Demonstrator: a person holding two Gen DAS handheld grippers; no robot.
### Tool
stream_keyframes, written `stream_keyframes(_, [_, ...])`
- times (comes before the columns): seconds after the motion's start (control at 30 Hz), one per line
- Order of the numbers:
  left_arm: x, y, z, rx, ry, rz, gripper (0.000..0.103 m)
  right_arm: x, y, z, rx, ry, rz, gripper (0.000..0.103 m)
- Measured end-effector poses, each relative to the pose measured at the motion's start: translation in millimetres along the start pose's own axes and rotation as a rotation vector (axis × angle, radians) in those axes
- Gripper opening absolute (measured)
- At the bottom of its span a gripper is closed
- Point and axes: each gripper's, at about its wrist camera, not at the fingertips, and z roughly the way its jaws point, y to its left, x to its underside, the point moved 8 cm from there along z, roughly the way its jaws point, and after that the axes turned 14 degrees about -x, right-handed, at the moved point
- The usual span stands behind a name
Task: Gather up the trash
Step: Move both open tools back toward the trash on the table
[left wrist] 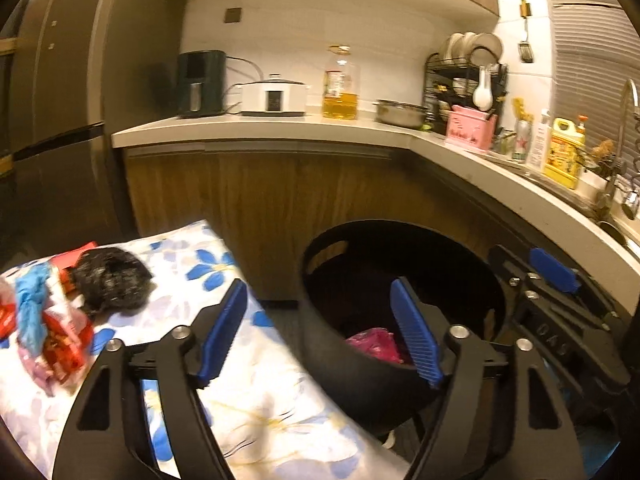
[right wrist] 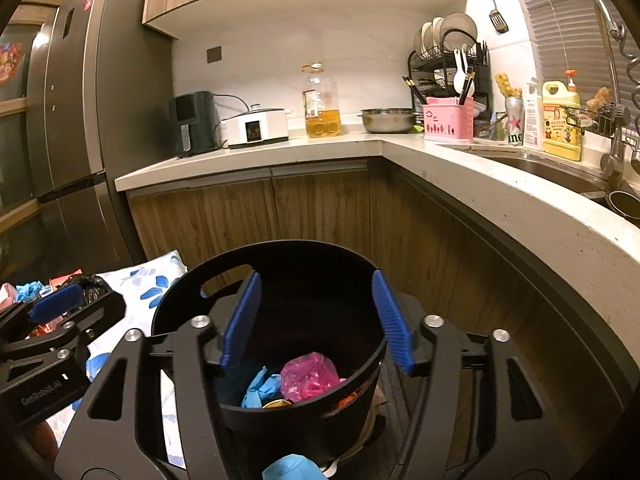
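My right tongs (right wrist: 316, 316) stand spread wide over the black bin (right wrist: 200, 280), both blue pads clear of everything and nothing between them. My left tongs (left wrist: 320, 336) are spread too, empty, one pad over the flowered cloth (left wrist: 256, 400) and the other over the bin's mouth at lower centre of the left wrist view. No earlier picture lets me say more about the jaws than that.

Inside the bin, in the right wrist view, I count one crumpled pink bag (right wrist: 310, 376), one blue scrap (right wrist: 260, 390), a sliver of something yellow at the bottom and an orange bit at the right wall; I cannot tell what those two are. A further blue piece (right wrist: 290, 469) shows at the very bottom edge of that frame.

Trash still lies on the cloth at the lower left of the left wrist view: one black bag (left wrist: 112, 280) bunched up, one blue bag (left wrist: 30, 308), and red wrappers (left wrist: 60, 340) whose number I cannot make out in the blur.

Beyond, the bench (right wrist: 340, 144) runs across mid-frame carrying one air fryer (right wrist: 192, 124), one white cooker (right wrist: 258, 128), one oil bottle (right wrist: 322, 104), one steel bowl (right wrist: 388, 120), one pink caddy (right wrist: 448, 122) and one dish rack (right wrist: 448, 60).
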Motion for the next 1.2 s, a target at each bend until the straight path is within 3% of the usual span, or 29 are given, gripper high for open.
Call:
stream_keyframes(0.07, [1.8,11.1,-2.2,-0.041,-0.003,-0.012,0.085,0.6,2.3,-2.5,0.0,0.0,0.0,0.068])
stream_keyframes(0.4, [15.4,46.9,-16.8,-0.111,0.012,-0.043,0.09,6.4,23.4,-21.8,0.01,-0.003,-0.016,0.083])
stream_keyframes(0.47, [17.3,53.4,-21.0,-0.124,0.01,-0.052,0.095,7.1,27.9,-25.3,0.007,-0.006,-0.019,0.084])
stream_keyframes(0.8, [33.4,96.1,-41.1,-0.194,0.009,-0.087,0.095,17.3,68.3,-40.8,-0.024,-0.012,-0.037,0.087])
stream_keyframes(1.2, [62.1,183.6,-58.1,-0.335,0.039,-0.174,0.095,41.5,137.3,-33.0,-0.126,0.032,-0.065,0.087])
